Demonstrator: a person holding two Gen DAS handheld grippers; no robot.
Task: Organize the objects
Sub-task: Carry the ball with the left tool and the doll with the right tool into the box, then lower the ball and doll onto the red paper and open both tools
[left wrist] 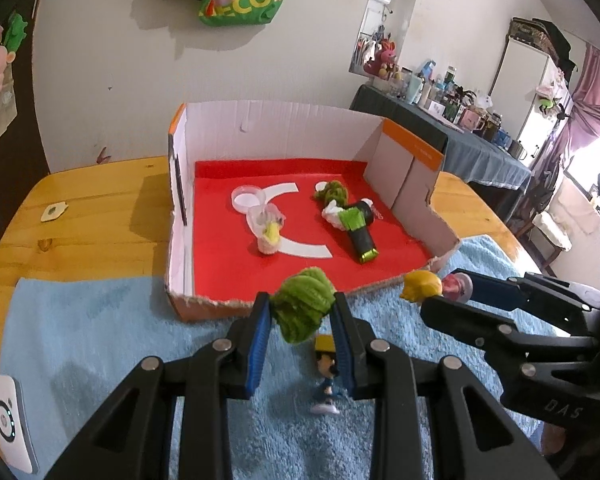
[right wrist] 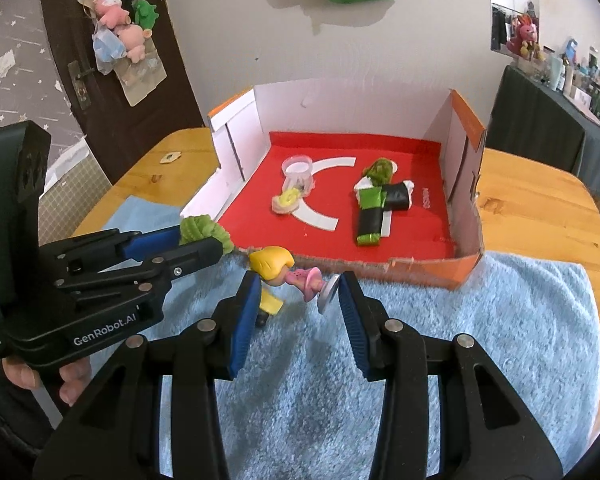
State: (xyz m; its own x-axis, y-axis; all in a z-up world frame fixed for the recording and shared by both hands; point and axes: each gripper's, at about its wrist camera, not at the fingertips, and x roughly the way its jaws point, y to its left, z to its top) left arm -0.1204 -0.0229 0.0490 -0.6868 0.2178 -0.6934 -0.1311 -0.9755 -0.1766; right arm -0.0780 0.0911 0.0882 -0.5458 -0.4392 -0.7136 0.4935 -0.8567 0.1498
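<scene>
My left gripper is shut on a green fuzzy toy, held above the blue towel. Under it a small figurine with a yellow cap stands on the towel. My right gripper is shut on a yellow-haired pink doll, gripped sideways from its head to its silver base. The left gripper and its green fuzzy toy show at the left of the right wrist view. The right gripper with the doll shows at the right of the left wrist view. Both hang just before the cardboard box.
The box has a red floor, white walls and a low torn front edge. In it lie a clear capsule, another green fuzzy toy and black-and-green packets. A white device lies at the towel's left edge. The wooden table surrounds everything.
</scene>
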